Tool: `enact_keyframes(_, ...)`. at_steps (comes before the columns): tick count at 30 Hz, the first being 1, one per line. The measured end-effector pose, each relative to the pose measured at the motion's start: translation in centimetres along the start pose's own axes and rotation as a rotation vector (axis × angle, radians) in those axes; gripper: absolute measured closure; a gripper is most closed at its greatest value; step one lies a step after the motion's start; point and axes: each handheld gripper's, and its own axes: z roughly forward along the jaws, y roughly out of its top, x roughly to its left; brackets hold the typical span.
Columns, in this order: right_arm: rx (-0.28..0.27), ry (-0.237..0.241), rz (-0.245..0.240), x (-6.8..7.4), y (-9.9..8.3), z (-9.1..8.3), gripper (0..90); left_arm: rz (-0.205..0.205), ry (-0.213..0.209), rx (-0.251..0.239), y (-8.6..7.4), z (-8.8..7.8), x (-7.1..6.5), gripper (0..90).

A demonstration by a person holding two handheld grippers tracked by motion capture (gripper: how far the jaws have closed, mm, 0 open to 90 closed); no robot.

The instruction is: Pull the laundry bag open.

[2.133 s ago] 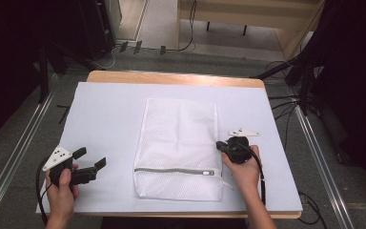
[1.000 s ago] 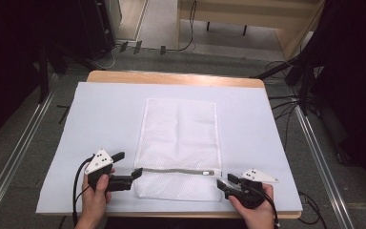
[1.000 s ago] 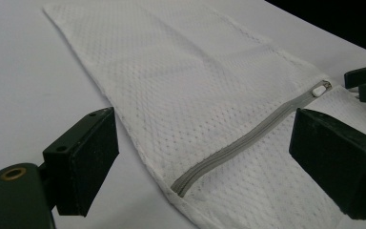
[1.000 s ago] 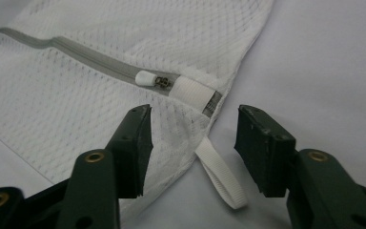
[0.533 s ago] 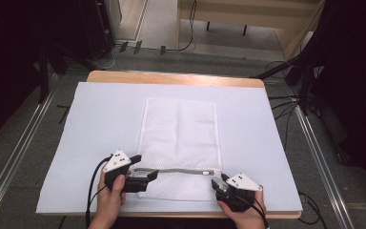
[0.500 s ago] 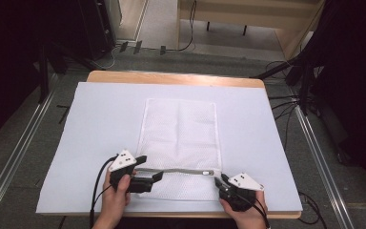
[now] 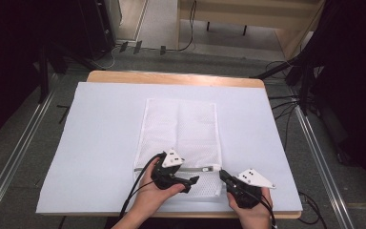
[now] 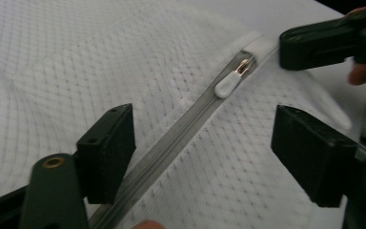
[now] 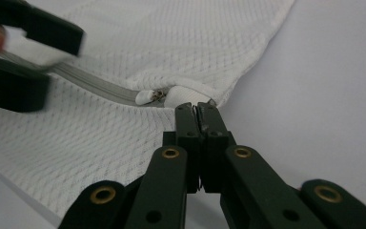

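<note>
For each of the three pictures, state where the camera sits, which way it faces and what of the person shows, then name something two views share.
High view: above the person's side, facing forward and down on the table; forearms and both hands show.
Left gripper view: on the left gripper, looking along its open jaws over the mesh bag.
Right gripper view: on the right gripper, looking along shut jaws pinching the bag's edge.
Shared: both gripper views show the zipper pull.

White mesh zippered laundry bag, flat on the pale sheet-covered table.
Lying lengthwise, grey zipper crossing the near end, zipped shut, white pull tab sitting at the right-hand end by the corner.
</note>
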Motion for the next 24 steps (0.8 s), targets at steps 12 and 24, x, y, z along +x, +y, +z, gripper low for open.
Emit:
enact_keyframes(12, -0.081, 0.056, -0.031, 0.8, 1.0, -1.0, 90.0, 0.046, -0.035, 0.031, 0.7, 1.4, -0.6, 46.4)
enact_keyframes(24, -0.089, 0.076, -0.065, 1.9, 1.3, -0.8, 90.0, 0.116, -0.07, 0.032, 1.2, 1.7, -1.7, 66.7)
